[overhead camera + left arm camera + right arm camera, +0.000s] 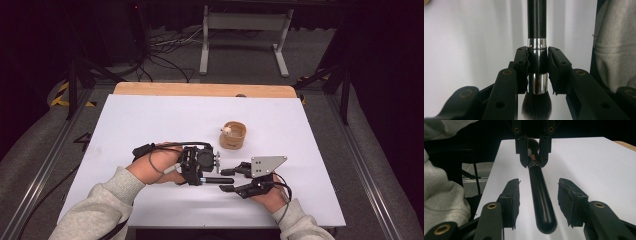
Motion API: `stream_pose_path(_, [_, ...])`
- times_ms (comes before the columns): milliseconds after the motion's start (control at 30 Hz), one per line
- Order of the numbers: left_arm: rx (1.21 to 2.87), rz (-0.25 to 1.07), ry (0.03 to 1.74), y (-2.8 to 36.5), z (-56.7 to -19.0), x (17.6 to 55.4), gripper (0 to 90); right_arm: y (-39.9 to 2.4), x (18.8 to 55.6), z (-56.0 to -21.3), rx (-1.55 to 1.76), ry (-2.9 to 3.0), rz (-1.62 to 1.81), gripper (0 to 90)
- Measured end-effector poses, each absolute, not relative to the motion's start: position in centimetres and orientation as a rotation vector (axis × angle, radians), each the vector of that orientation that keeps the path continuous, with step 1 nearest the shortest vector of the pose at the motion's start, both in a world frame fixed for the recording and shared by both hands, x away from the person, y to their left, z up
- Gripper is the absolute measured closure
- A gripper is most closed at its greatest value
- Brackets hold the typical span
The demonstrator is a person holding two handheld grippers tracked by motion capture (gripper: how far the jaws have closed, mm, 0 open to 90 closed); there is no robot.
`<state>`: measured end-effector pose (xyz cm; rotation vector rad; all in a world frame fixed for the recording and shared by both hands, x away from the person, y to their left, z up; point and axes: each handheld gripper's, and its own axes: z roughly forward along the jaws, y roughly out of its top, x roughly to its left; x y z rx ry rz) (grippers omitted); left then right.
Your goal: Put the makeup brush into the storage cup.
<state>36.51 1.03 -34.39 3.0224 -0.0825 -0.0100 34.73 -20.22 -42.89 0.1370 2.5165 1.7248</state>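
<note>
Two grippers, one makeup brush (pixel 537 50) between us.
We pinch its silver ferrule in our left gripper (pixel 537 60); our right gripper (pixel 538 195) stands spread around the black handle, untouching. Closing off-centre could twist the brush loose onto the table (pixel 150 120).

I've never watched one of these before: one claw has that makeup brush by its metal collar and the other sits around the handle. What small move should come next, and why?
Probably the right gripper should finish closing on the brush handle. Its pads flank the handle with gaps on both sides, while the left gripper already clamps the silver collar, holding the brush steady for a handover.
</note>
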Motion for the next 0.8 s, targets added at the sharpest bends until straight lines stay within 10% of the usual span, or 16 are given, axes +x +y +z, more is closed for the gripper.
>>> stream_pose_path(800, [3.026, -0.007, -0.107, 0.85, -34.56, 36.28, 70.7, -19.71, 34.87, -43.4, 0.127, 2.601, 1.659, 68.4])
